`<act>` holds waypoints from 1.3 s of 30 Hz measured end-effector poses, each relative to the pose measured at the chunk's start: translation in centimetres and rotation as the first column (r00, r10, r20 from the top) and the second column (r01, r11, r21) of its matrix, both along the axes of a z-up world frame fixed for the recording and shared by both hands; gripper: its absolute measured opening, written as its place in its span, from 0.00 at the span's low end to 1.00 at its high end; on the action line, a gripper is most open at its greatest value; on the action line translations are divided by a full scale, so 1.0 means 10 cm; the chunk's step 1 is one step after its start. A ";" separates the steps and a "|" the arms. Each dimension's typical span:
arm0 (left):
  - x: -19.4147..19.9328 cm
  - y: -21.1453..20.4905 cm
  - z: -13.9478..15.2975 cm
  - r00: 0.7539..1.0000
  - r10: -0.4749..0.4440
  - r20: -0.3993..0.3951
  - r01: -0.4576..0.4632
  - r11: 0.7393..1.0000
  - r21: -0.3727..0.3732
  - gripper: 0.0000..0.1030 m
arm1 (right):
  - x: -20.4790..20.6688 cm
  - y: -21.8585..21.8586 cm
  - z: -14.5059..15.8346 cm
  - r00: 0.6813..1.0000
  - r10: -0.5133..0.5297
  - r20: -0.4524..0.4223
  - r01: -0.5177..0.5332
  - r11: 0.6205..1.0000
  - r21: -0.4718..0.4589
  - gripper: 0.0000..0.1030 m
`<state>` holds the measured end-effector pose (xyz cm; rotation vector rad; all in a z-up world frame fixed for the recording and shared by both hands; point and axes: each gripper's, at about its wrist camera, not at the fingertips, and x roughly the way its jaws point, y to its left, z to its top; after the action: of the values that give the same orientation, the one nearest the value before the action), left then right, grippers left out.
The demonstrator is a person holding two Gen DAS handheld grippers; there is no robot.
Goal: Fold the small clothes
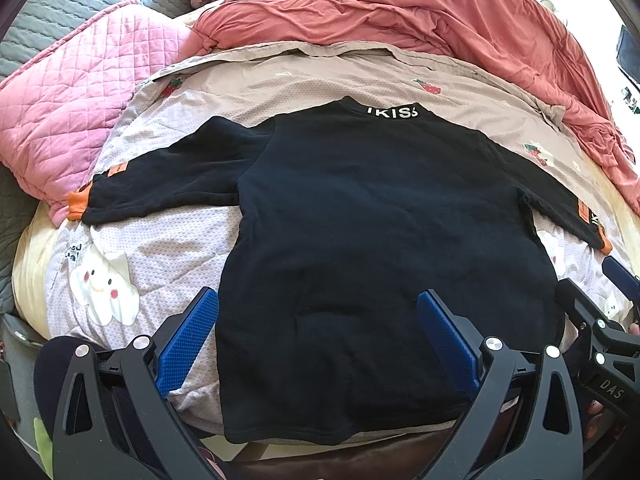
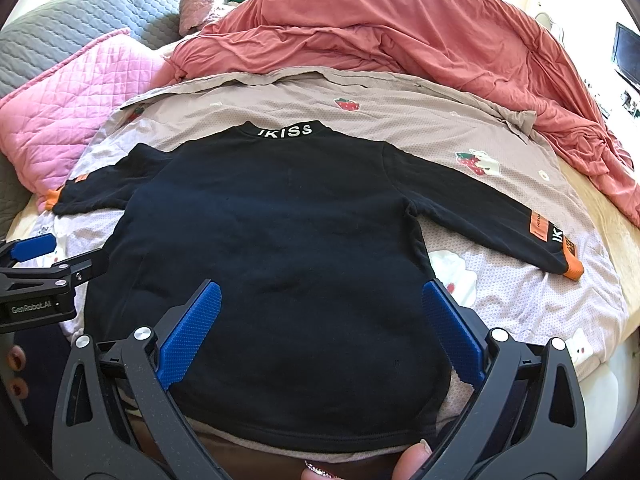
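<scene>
The black sweatshirt (image 2: pixel 272 232) (orange cuffs, white lettering at the collar) lies flat with sleeves spread on a strawberry-print sheet (image 2: pixel 420 120) on the bed; the left gripper (image 1: pixel 318 340) and right gripper (image 2: pixel 320 332) hover over its hem, jaws wide apart, holding nothing; a red blanket (image 2: pixel 400 24) lies bunched beyond.

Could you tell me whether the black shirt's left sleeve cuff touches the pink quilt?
Cannot tell: in the left wrist view the orange cuff meets the pink quilt, without showing contact.
</scene>
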<state>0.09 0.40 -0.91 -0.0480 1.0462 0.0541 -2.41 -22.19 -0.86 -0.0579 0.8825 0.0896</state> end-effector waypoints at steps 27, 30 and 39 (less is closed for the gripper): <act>0.02 0.02 -0.03 1.000 0.009 -0.013 -0.009 1.000 0.003 0.96 | 0.00 -0.01 0.01 1.000 0.000 0.003 0.000 1.000 0.002 0.92; 0.02 0.03 -0.03 1.000 0.010 -0.013 -0.010 1.000 0.003 0.96 | 0.02 -0.01 0.01 1.000 -0.001 0.005 0.001 1.000 0.004 0.92; 0.22 0.04 -0.07 1.000 0.015 -0.012 -0.015 1.000 -0.002 0.96 | 0.14 -0.06 0.02 1.000 -0.021 0.014 0.021 1.000 0.018 0.92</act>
<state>2.28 0.81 -1.63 -0.0573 1.0575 0.0669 -0.97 -22.78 -0.62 -0.0326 0.8674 0.0775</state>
